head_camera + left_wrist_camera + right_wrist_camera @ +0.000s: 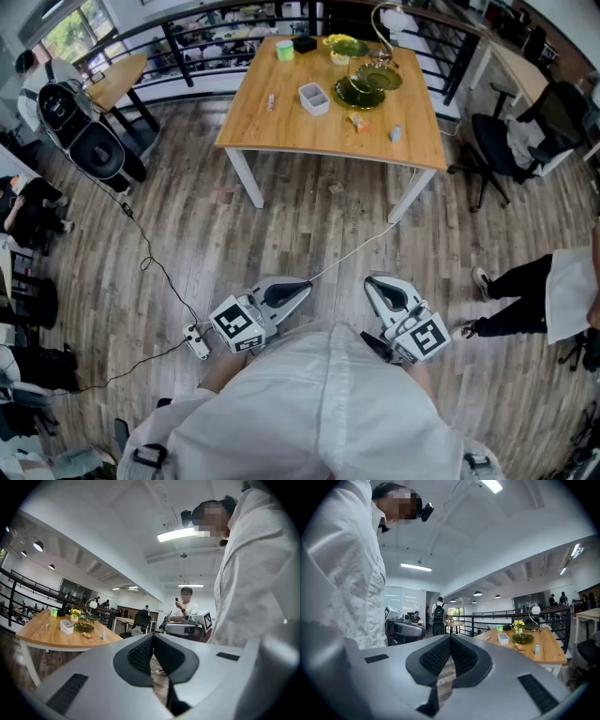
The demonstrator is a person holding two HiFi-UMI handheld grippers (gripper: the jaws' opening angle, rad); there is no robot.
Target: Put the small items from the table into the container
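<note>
White container (314, 97) on table (281, 127), well beyond left gripper (302, 288), right gripper (370, 282).

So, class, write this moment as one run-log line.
phase: not started | left gripper: shut, empty | right gripper: shut, empty | container: on table, ahead

a wooden table (281, 131) stands at twelve o'clock, carrying a white container (313, 97), green plates (361, 92) and scattered small items (358, 121), while well apart at six o'clock the left gripper (302, 289) and right gripper (372, 284) hover over the plank floor (309, 225), jaws together.
</note>
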